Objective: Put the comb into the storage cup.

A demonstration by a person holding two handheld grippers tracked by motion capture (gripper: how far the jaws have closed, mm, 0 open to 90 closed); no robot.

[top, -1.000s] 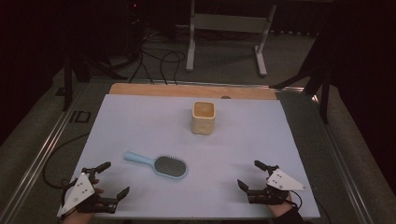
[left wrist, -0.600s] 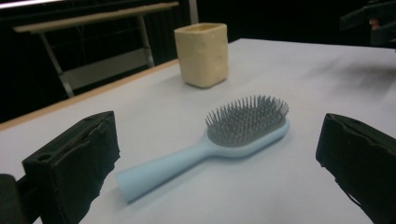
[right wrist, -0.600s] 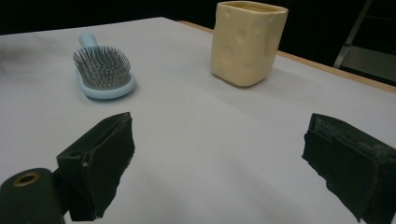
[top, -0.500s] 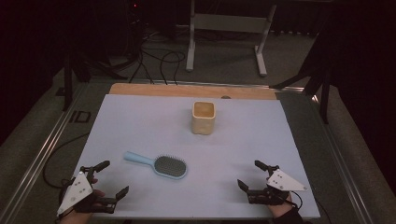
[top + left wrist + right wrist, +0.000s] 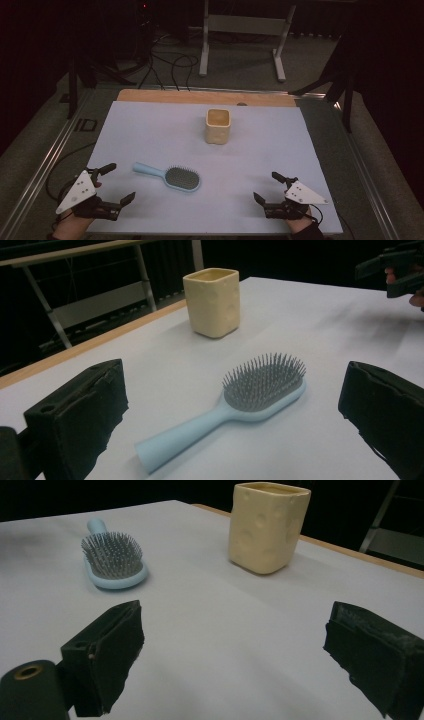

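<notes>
A light-blue hairbrush [image 5: 169, 176] lies bristles-up on the white worktop [image 5: 150, 130], near its front left, handle pointing left. The left gripper [image 5: 116, 183] rests just beside the handle, jaws wide apart and holding nothing. The right gripper [image 5: 271, 187] sits at the front right, well apart from the brush, jaws also apart. A cream cup [image 5: 218, 126] stands upright behind the brush.
</notes>
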